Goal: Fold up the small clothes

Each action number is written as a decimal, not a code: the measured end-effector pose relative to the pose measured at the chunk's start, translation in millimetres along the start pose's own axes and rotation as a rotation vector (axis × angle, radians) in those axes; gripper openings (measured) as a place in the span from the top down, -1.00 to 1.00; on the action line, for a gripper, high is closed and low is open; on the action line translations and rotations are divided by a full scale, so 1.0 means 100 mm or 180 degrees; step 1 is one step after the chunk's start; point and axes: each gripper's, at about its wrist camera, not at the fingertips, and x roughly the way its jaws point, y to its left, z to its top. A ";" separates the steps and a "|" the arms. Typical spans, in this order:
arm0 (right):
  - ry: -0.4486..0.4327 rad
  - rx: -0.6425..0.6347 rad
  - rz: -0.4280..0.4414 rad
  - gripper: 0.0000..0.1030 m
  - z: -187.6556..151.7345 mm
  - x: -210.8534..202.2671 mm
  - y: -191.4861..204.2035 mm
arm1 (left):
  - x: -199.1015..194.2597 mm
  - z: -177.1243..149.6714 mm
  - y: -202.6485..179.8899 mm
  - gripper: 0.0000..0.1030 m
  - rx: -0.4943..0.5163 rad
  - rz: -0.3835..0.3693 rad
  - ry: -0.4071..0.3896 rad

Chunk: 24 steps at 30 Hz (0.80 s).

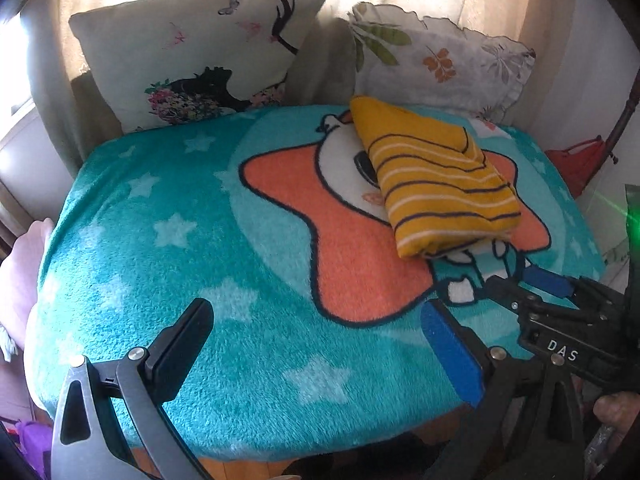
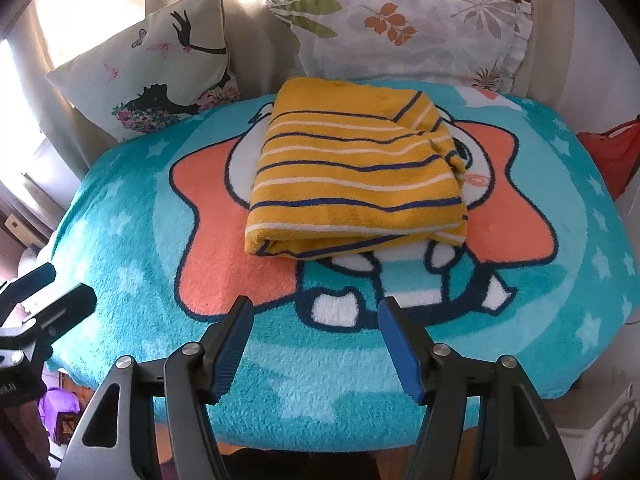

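A yellow garment with navy and white stripes [image 2: 352, 176] lies folded into a compact rectangle on the teal cartoon blanket [image 2: 120, 240]. It also shows in the left wrist view [image 1: 436, 176], at the right. My right gripper [image 2: 316, 316] is open and empty, hovering over the blanket's near edge just in front of the garment. My left gripper [image 1: 316, 324] is open and empty, low over the blanket's front left, well away from the garment. The right gripper [image 1: 516, 280] shows in the left wrist view, and the left gripper [image 2: 64, 288] at the left edge of the right wrist view.
A cream cushion with a black silhouette print [image 2: 148, 76] and a leaf-print pillow [image 2: 404, 28] lean against the curtain behind the blanket. A red bag [image 2: 612, 152] sits off the right side. Purple items [image 2: 60, 404] lie below the blanket's left edge.
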 end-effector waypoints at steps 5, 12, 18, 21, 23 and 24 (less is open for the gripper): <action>0.0048 0.0003 0.0003 -0.36 0.00 0.07 0.04 | 0.03 0.01 0.01 -1.00 0.0027 -0.0023 0.0026; 0.0067 0.0014 -0.0015 -0.36 0.00 0.11 0.08 | 0.10 0.01 0.05 -1.00 0.0003 -0.0071 0.0087; 0.0090 0.0052 -0.0014 -0.37 -0.03 0.13 0.09 | 0.12 0.01 0.08 -1.00 0.0008 -0.0095 0.0122; 0.0099 0.0065 -0.0016 -0.37 -0.04 0.14 0.10 | 0.12 0.00 0.10 -1.00 0.0017 -0.0113 0.0136; 0.0106 0.0070 -0.0020 -0.38 -0.04 0.15 0.11 | 0.13 0.00 0.11 -1.00 0.0016 -0.0120 0.0145; 0.0112 0.0074 -0.0018 -0.38 -0.05 0.16 0.11 | 0.13 -0.01 0.12 -1.00 0.0013 -0.0121 0.0150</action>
